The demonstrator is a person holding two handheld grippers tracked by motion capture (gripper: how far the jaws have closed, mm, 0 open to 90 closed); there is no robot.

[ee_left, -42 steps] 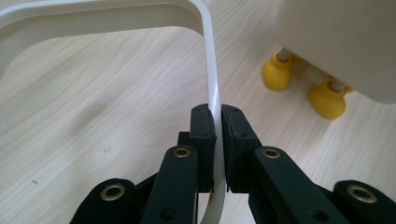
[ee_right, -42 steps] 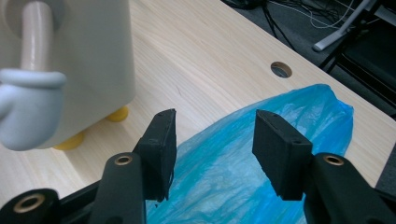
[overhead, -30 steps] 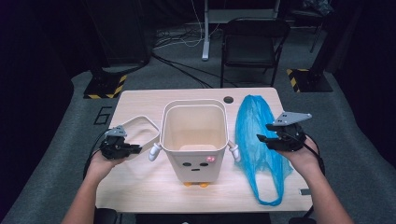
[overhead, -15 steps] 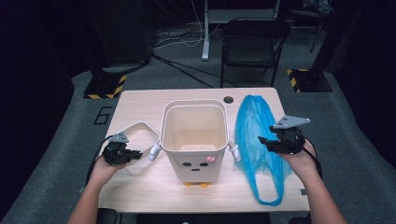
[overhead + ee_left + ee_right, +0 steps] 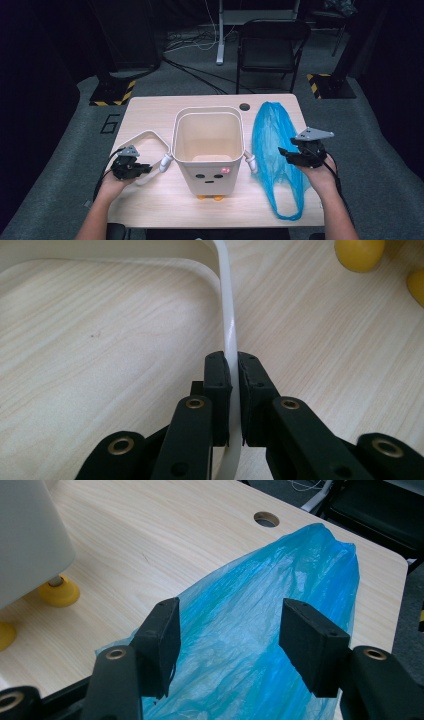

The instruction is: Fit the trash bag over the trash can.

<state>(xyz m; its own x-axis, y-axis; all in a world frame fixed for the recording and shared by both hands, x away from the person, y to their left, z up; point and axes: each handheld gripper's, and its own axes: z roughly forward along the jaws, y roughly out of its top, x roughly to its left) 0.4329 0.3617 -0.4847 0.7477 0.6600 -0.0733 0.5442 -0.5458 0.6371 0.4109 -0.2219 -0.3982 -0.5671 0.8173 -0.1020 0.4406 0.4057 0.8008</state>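
Now left gripper pinching white ring beside bin; right gripper spread over blue bag on table; might grab only one slippery layer and lose it

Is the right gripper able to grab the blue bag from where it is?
Probably yes. The right gripper hangs just over the blue bag with its jaws open, and nothing lies between them and the plastic.

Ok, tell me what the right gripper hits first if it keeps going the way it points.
Probably the blue plastic bag: the right gripper stands open just above it, jaws either side of its crumpled surface. Depth is unclear.
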